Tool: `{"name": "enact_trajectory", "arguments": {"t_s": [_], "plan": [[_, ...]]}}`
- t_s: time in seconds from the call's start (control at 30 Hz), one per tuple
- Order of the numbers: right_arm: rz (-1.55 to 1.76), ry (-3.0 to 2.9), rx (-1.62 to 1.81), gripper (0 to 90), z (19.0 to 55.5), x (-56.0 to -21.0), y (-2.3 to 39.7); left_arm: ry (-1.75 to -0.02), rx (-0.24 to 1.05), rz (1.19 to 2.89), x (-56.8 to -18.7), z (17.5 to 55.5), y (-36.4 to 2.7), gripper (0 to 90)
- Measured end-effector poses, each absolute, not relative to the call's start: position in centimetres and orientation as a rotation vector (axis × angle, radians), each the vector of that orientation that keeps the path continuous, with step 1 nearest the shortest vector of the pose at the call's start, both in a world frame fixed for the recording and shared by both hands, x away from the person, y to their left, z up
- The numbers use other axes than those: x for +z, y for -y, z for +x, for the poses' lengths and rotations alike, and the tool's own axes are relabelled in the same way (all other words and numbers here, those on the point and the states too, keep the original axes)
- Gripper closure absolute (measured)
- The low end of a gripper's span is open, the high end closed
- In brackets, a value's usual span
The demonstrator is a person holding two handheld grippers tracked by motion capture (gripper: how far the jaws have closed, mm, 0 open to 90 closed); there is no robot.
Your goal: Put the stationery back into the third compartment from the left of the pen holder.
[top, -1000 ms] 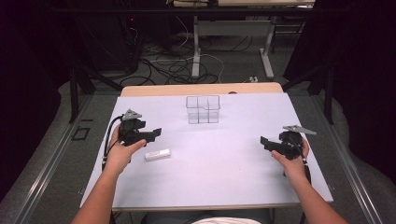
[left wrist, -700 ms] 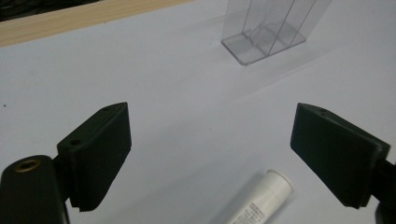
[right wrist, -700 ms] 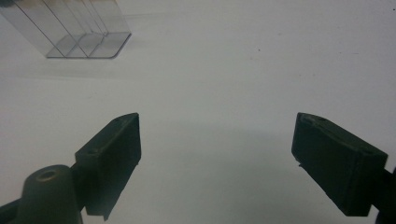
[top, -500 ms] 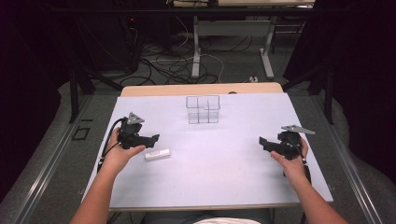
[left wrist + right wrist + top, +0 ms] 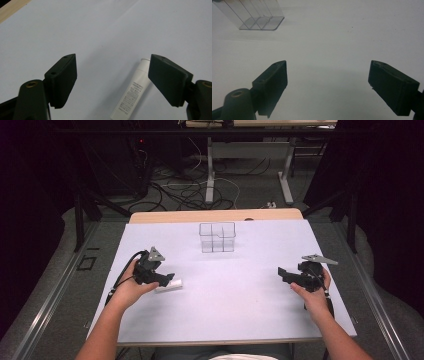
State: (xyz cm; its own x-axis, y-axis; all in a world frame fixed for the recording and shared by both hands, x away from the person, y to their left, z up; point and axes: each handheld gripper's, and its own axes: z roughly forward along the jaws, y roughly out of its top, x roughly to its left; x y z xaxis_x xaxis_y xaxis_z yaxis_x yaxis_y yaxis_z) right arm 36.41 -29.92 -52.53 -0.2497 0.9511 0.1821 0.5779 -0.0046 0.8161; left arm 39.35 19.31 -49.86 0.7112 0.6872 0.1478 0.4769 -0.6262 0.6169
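A small white tube (image 5: pixel 133 93) lies flat on the white table (image 5: pixel 240 315), partly under the left gripper (image 5: pixel 167 279), whose spread jaws have just been closing with nothing pinched. Well apart, the right gripper (image 5: pixel 283 272) rests with jaws apart, grasping nothing; a clear divided box (image 5: pixel 217 237) stands beyond.

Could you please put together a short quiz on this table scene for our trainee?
1. True or false: the white tube stands inside the clear box.
2. Which gripper has the tube between its jaws: A left gripper, B right gripper?
3. The right gripper holds ____.
Key: 1 false, it lies on the table; 2 A, its open jaws have just been closing; 3 nothing.
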Motion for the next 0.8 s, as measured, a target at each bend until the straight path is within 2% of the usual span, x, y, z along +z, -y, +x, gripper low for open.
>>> {"name": "enact_trajectory", "arguments": {"t_s": [0.33,0.8], "plan": [[1.584,-1.85,1.159,15.0,36.4,-52.7,29.9,-0.764,0.5,2.49,-50.6,39.1,-18.2,29.5],[1.582,-1.861,1.155,15.0,36.5,-52.8,29.6,-0.626,0.35,2.65,-49.9,41.1,-17.8,34.4]]}}
